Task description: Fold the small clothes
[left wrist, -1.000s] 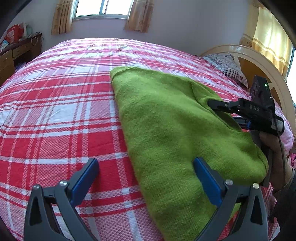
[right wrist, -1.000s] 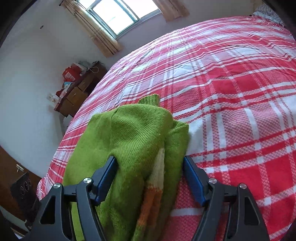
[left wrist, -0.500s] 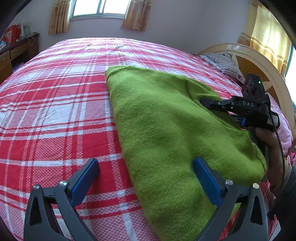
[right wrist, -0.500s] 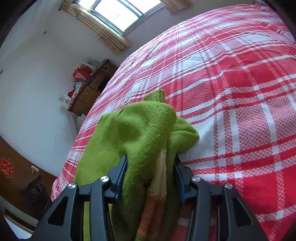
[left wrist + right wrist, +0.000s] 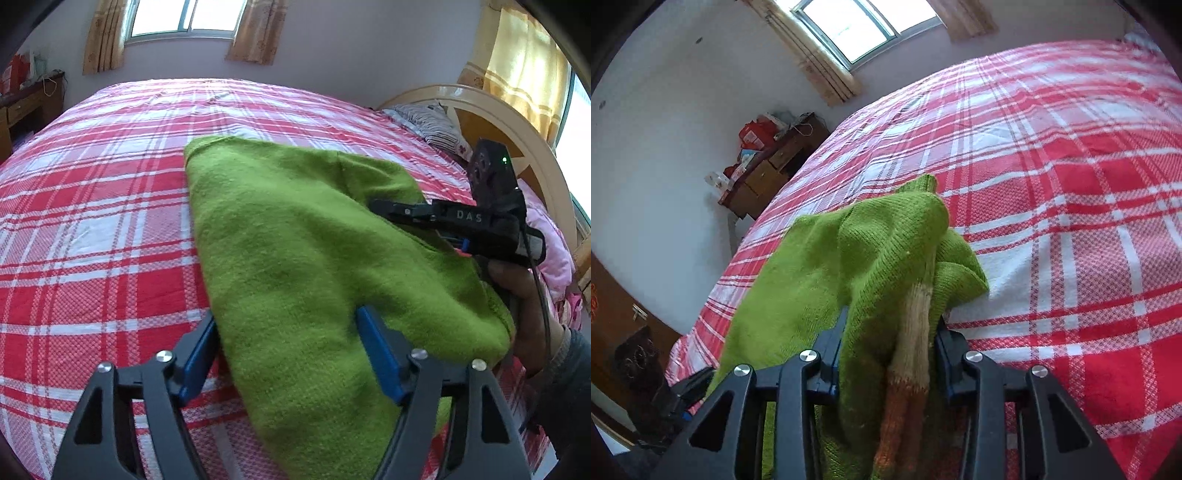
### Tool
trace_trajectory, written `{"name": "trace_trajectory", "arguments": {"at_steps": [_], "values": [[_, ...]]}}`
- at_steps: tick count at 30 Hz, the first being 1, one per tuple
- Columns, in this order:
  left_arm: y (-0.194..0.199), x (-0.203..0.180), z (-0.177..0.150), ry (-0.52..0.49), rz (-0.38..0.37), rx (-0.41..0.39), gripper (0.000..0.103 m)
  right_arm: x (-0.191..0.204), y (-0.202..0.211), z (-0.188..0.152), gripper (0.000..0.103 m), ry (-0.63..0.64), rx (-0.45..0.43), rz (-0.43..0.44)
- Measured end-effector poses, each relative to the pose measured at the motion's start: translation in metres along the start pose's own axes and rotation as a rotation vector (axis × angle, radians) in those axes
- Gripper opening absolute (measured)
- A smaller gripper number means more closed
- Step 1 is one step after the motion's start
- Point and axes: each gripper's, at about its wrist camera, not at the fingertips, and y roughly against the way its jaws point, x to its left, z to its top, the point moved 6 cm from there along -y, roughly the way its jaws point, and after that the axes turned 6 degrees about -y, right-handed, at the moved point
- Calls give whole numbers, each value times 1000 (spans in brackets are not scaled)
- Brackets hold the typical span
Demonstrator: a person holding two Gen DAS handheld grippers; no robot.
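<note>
We have the green knitted sweater (image 5: 295, 266) lying on the bed (image 5: 92, 229), over the red-and-white plaid cover, and we are taking it at two places at once. Our right gripper (image 5: 888, 339) has just been closing and now pinches a bunched edge of the knit: green folds and a cream-and-orange striped band fill the gap, and both blue pads press into them. In the left wrist view that same gripper sits at about 3 o'clock, held by our right hand (image 5: 524, 310), with its fingers lying across the far side of the garment.

Our left gripper (image 5: 288, 354) has also just been closing, but it is not yet a firm hold. Its jaws straddle the near edge of the sweater at 6 o'clock. The left pad (image 5: 199, 354) sits right at the cloth's border, the right pad (image 5: 380, 358) rests on top of the fabric, and the knit between them looks flat, not squeezed.

We judge that two grips are wanted so the panel lifts evenly and folds over without sagging. The sweater seems already doubled lengthwise, so another fold is probably next. The thick, springy knit may slip from a shallow bite, so the left jaws should take more cloth before any lift.
</note>
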Motion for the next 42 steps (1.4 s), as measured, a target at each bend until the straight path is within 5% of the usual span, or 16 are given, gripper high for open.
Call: {"name": "trace_trajectory", "arguments": {"at_steps": [10,23,42], "values": [[7,-21,3,-132,98,-34,43,-7,4,1,30,-33,-9,44],[16,-18,6,-130,116,0,36,13,16,-3,28,63,-63,-32],[74,3,-20,-93,142,-15,34,85,22,-41,27,84,-56,36]]}}
